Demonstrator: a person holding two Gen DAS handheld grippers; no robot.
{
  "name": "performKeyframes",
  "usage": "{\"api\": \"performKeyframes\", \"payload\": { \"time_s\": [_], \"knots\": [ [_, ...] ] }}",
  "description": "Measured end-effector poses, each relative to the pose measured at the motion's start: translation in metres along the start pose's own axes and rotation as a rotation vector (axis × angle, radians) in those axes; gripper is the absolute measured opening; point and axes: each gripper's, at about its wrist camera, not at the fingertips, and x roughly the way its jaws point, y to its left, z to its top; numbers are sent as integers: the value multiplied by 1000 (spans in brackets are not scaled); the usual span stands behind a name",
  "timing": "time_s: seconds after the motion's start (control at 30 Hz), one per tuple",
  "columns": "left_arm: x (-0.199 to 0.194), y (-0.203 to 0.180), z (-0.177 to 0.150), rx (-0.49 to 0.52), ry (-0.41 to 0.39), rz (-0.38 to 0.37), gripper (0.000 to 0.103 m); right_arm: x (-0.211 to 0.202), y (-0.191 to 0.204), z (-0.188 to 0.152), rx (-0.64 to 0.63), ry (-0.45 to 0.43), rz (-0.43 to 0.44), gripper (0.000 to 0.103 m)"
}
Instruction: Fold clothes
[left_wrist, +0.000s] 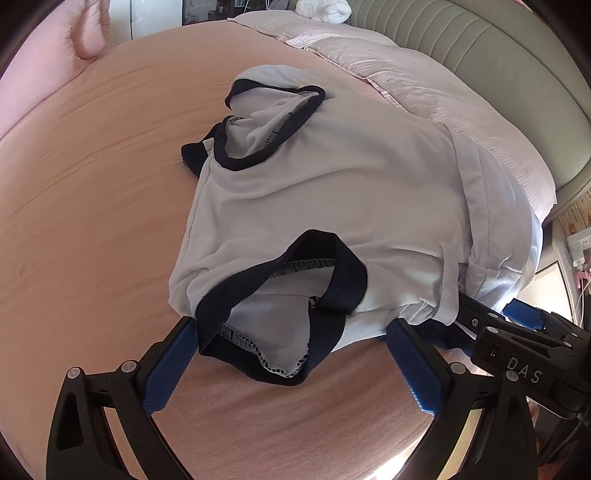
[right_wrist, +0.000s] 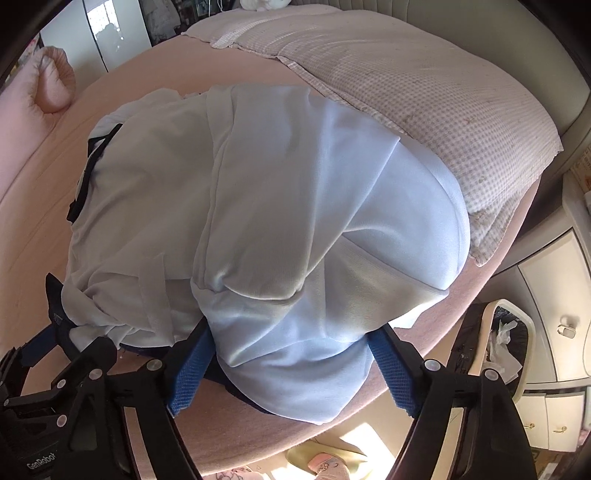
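A white T-shirt (left_wrist: 332, 192) with navy trim lies crumpled on the pink bed (left_wrist: 92, 184). Its navy collar (left_wrist: 258, 147) is at the far side. My left gripper (left_wrist: 291, 325) stands wide open at the near edge, and a sleeve with a navy cuff (left_wrist: 343, 280) lies loosely between its blue fingers (left_wrist: 170, 365). In the right wrist view my right gripper (right_wrist: 295, 332) is open around a bulging fold of the shirt (right_wrist: 295, 184). The cloth drapes over and hides both fingertips. Its black body (left_wrist: 524, 354) shows at the left view's lower right.
A checked blanket (right_wrist: 406, 92) lies along the far right of the bed, against a padded headboard (left_wrist: 498, 55). A pink pillow (left_wrist: 88, 33) sits at the far left. Past the bed's right edge stand white drawers (right_wrist: 554, 295) and a bin (right_wrist: 506, 339).
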Motion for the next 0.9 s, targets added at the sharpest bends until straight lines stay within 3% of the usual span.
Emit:
{"api": "performKeyframes", "payload": {
  "time_s": [0.3,0.43,0.63,0.77,0.9],
  "knots": [
    [7,-14,-2,73,-29,-33,71,-6,-1,-4,-3,-31,-12,51],
    [15,-20,-5,104,-48,-11,70,-4,-5,-12,-15,-67,-7,47],
    [30,-33,0,141,-49,-3,85,-2,-11,-18,49,-94,23,49],
    [35,-36,0,154,-53,-31,103,-5,-13,-30,60,-160,38,49],
    [37,-42,-2,176,-74,1,103,-7,-19,-38,50,-200,76,49]
  ]
}}
